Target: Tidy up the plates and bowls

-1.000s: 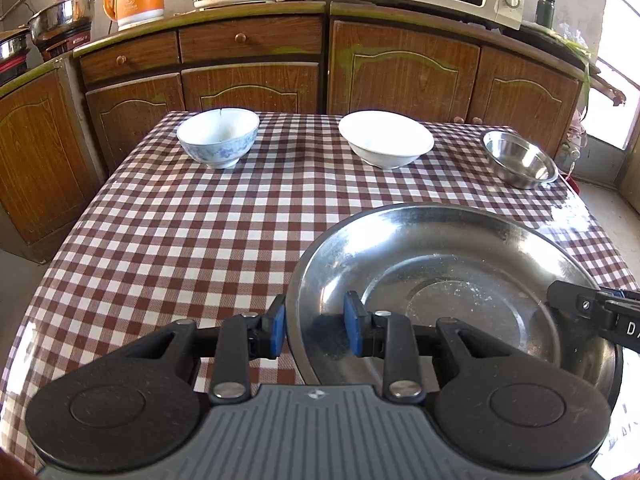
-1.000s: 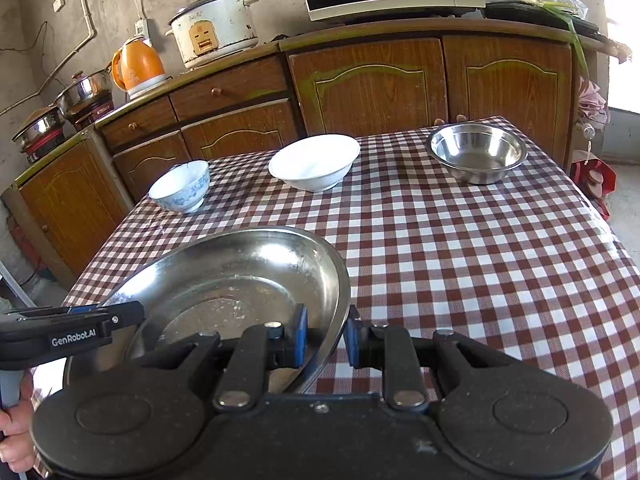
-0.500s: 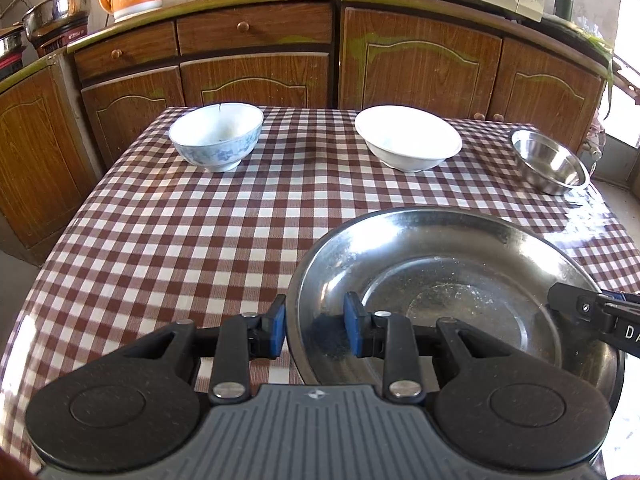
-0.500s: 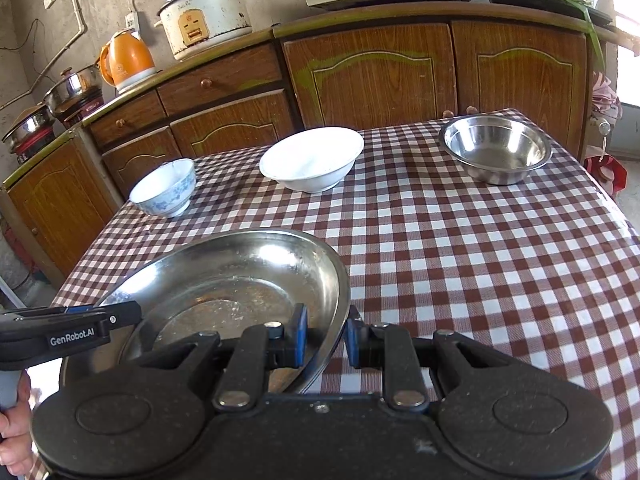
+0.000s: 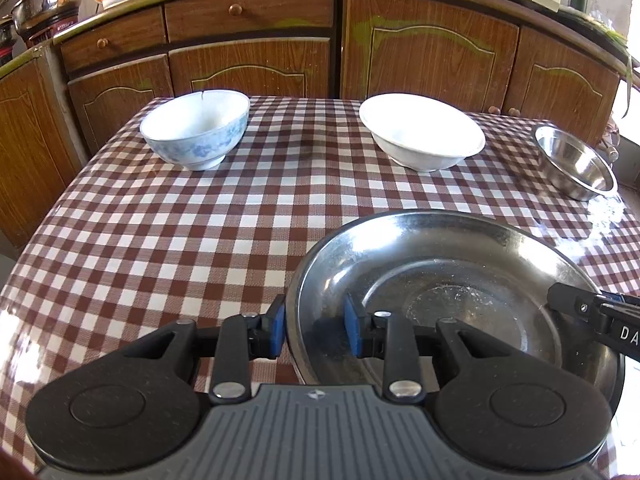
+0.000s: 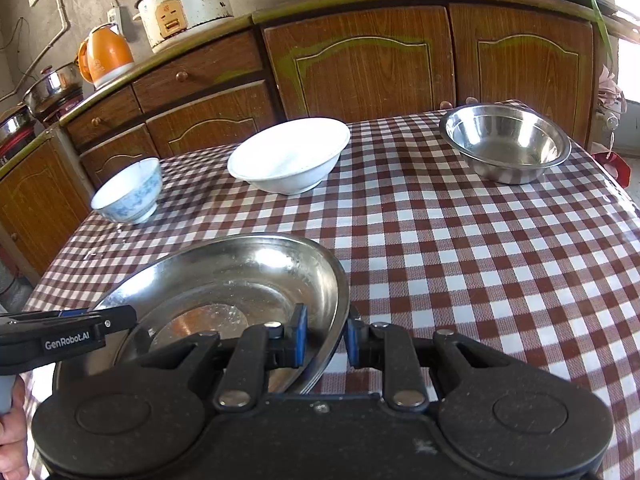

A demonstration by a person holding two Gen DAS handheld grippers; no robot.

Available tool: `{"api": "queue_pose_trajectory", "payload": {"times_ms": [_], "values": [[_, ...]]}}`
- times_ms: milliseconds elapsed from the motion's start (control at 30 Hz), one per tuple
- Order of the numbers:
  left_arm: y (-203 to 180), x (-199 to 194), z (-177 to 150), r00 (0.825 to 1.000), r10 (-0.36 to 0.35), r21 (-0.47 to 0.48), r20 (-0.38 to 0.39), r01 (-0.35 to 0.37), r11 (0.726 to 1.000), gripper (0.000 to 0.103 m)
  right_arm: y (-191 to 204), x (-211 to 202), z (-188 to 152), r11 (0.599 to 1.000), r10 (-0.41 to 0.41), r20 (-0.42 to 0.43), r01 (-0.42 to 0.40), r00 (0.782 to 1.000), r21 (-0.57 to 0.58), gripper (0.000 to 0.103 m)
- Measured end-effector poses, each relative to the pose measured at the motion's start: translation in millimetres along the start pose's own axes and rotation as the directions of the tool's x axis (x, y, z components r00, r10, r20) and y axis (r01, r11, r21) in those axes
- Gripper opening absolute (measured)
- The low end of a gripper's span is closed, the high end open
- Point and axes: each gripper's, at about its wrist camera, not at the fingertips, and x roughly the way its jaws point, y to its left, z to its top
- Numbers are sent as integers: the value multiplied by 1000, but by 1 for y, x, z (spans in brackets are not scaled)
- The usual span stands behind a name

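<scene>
1. So, I've got my left gripper [image 5: 314, 330] clamped on the near-left rim of the wide shallow steel plate [image 5: 460, 280].
2. My right gripper [image 6: 324, 336] pinches its opposite rim.
3. Ahead of both: blue-patterned white bowl [image 5: 196, 134], plain white bowl [image 5: 420, 136], small steel bowl [image 5: 576, 168].

A wide, shallow steel plate [image 5: 460, 280] sits nearest, its dull bottom flecked with pale residue, its left and right rims each pinched between blue pads; beyond it three bowls stand upright along the far side of the table, well apart from one another; a small white bowl with a blue pattern [image 5: 196, 134] at the left; a broad plain white bowl [image 5: 422, 132] in the middle; a shiny steel bowl [image 6: 506, 142] at the right corner.
</scene>
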Motion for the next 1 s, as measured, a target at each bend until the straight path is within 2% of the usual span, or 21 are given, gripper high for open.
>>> {"api": "queue_pose_trajectory", "payload": {"times_ms": [333, 700, 800, 933, 1000], "values": [[-3, 15, 5, 1000, -4, 9, 23, 3, 1000, 30, -6, 19, 4, 1000, -9, 10, 9, 1000, 5, 26], [-1, 24, -1, 1000, -14, -18, -17, 14, 1000, 30, -14, 29, -3, 999, 6, -18, -5, 1000, 39, 26], [-4, 23, -1, 1000, -1, 0, -5, 1, 1000, 30, -16, 29, -5, 999, 11, -24, -10, 1000, 45, 27], [-2, 15, 1, 1000, 26, -17, 4, -26, 1000, 33, -11, 22, -5, 1000, -16, -14, 16, 1000, 16, 31], [0, 8, 2, 999, 42, -19, 5, -42, 999, 38, -11, 16, -3, 999, -39, -13, 39, 999, 8, 39]]}}
